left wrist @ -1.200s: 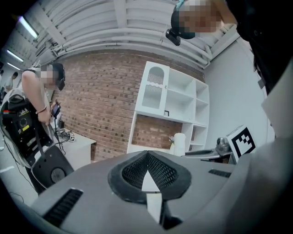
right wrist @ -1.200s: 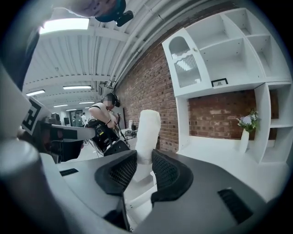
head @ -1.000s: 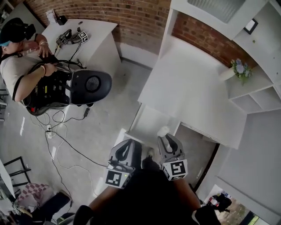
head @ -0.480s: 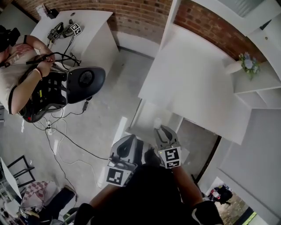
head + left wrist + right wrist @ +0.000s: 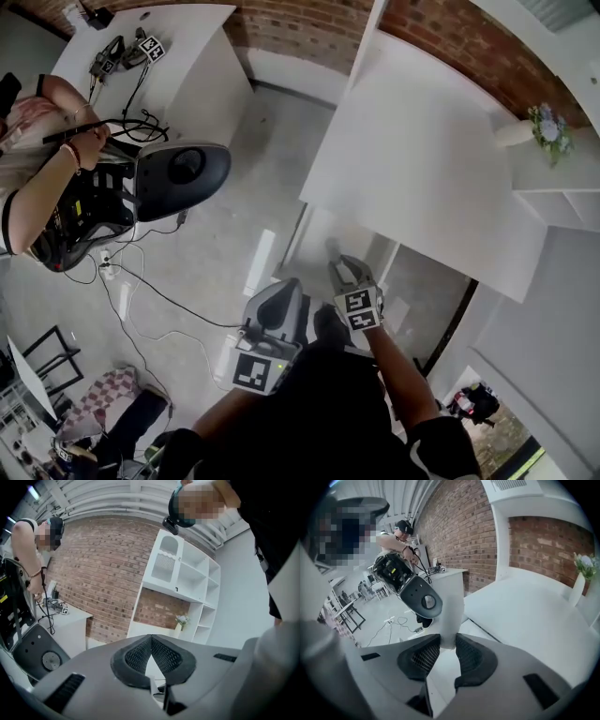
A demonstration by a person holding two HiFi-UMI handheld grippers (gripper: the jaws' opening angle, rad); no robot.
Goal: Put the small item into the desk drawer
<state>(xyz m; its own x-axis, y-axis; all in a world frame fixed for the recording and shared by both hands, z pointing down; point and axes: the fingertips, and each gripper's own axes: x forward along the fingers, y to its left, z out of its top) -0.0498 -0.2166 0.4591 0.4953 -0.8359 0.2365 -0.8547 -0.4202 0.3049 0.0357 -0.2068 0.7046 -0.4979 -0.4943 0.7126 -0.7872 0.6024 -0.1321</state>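
Right gripper view: I am pinching the small white item (image 5: 450,616) in the right gripper (image 5: 446,639), apparently above the open desk drawer (image 5: 317,234) for release, while the left gripper (image 5: 151,638) is idling, jaws together, empty.

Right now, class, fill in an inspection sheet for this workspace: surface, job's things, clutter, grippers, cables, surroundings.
Surface: white desk, bare except for a flower vase at its far corner.
Job's things: small white item, held in the right gripper; desk drawer appears pulled open below the desk's front edge.
Clutter: white board on the floor; spare grippers on the side desk.
Grippers: left gripper shut, empty; right gripper shut on the small white item.
Cables: loose cables across the floor.
Surroundings: brick wall; a person by a black chair.
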